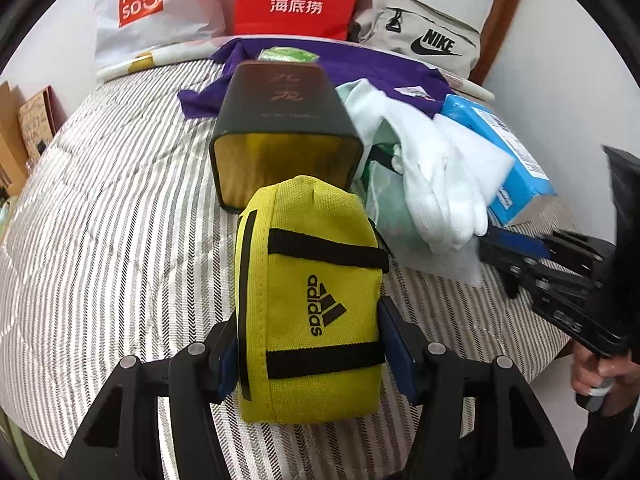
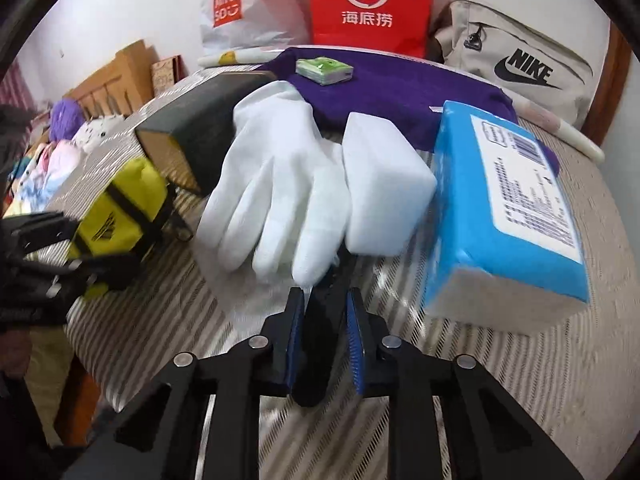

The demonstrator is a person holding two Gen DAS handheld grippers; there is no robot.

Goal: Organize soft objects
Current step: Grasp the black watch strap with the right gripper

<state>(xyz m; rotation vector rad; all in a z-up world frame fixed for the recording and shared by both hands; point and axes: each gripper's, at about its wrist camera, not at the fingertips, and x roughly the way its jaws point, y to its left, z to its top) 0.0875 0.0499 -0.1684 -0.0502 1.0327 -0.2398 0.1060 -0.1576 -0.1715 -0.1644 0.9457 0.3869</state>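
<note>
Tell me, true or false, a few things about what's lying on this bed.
1. The left gripper clamps a yellow pouch. True.
2. The white glove lies on the red bag. False: it lies on the bed beside a white foam block; the red bag stands behind.
3. A green packet rests on the purple cloth. True.
4. The blue pack leans upright against the wall. False: it lies flat on the striped bedding.
</note>
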